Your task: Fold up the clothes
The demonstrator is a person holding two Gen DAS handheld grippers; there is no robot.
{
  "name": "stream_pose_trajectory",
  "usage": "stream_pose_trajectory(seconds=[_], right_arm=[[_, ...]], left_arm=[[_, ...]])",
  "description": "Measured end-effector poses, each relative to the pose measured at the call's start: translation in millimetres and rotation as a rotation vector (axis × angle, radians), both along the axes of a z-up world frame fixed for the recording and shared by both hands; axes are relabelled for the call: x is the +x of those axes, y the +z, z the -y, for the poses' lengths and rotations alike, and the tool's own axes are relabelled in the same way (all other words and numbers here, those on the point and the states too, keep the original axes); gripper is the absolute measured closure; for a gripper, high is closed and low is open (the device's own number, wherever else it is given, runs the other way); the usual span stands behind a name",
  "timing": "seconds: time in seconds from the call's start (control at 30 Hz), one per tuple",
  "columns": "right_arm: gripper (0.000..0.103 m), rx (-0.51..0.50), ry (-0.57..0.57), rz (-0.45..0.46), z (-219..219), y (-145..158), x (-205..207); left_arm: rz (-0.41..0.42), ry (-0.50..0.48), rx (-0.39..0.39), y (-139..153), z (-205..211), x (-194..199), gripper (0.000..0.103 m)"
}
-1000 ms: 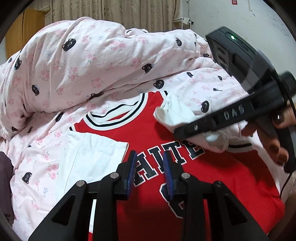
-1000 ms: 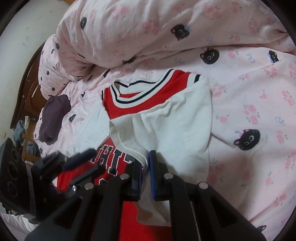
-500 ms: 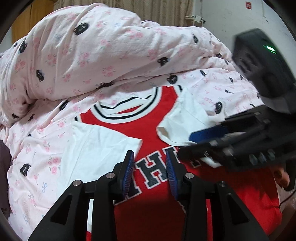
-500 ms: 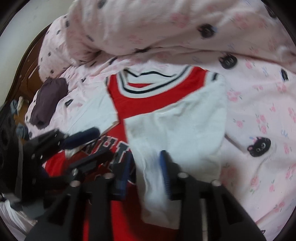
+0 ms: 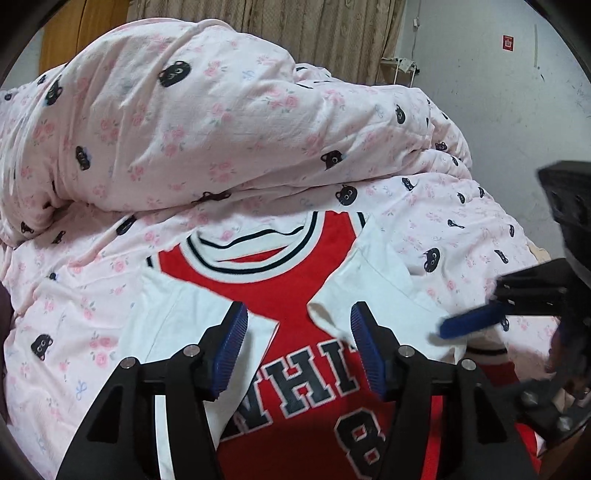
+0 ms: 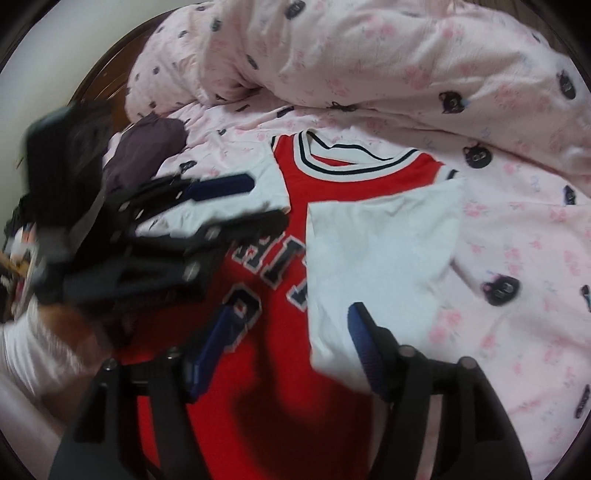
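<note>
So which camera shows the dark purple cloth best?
The right wrist view. There the dark purple cloth lies bunched on the pink bedsheet, beyond the jersey's white sleeve, though the blurred left gripper covers part of it. The left wrist view shows only a dark sliver at its left edge.

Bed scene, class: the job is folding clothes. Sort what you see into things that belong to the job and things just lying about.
Belongs to the job:
- red jersey, both white sleeves folded in
- left gripper, jaws opening, nothing between them
- right gripper, jaws opening, nothing gripped

Just lying about:
- pink duvet
- dark purple garment
- curtain
</note>
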State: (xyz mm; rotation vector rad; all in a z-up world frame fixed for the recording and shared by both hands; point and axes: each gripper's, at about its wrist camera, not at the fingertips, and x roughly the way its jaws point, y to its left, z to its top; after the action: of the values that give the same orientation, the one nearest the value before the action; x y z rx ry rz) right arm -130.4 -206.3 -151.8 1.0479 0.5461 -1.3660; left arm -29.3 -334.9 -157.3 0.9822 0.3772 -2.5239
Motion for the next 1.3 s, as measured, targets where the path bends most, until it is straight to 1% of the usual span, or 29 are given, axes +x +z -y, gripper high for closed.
stream_pose_trajectory(seconds=[0.1,0.2,0.33,0.53,0.67,0.73,0.9,1.0,1.07,1.17,1.3], right_arm=[[0.034,0.003,0.017,-0.004,-18,2,-3],[0.034,0.001,0.004,0.000,-29,2,-7],[0.034,-0.016,-0.004,-0.006,-32,2,-8],[0.034,-0.041,0.021,0.013,-23,0,0],[0.034,-0.003,0.070,0.020,-15,-8,11],[0.034,0.024,0.110,0.039,-12,-12,18],[0.034,0.100,0.202,0.065,-7,-25,35],[0.033,0.131,0.225,0.026,-8,-34,43],[0.033,0.122,0.225,0.029,-10,-29,43],[0.033,0.058,0.216,0.038,-17,-11,38],[0.033,-0.021,0.137,0.051,-24,8,19]], left_arm=[[0.007,0.011,0.000,-4,1,-10,0.050],[0.018,0.026,0.002,-9,2,-17,0.050],[0.037,0.050,-0.007,-14,4,-24,0.050],[0.081,0.078,-0.006,-24,8,-30,0.050],[0.114,0.101,0.009,-32,13,-32,0.050],[0.125,0.113,0.016,-35,16,-32,0.049],[0.137,0.132,0.020,-39,16,-31,0.049],[0.144,0.133,0.014,-40,15,-32,0.049],[0.143,0.134,0.011,-40,15,-32,0.049],[0.141,0.138,0.009,-39,14,-31,0.049],[0.138,0.141,0.010,-39,14,-30,0.049]])
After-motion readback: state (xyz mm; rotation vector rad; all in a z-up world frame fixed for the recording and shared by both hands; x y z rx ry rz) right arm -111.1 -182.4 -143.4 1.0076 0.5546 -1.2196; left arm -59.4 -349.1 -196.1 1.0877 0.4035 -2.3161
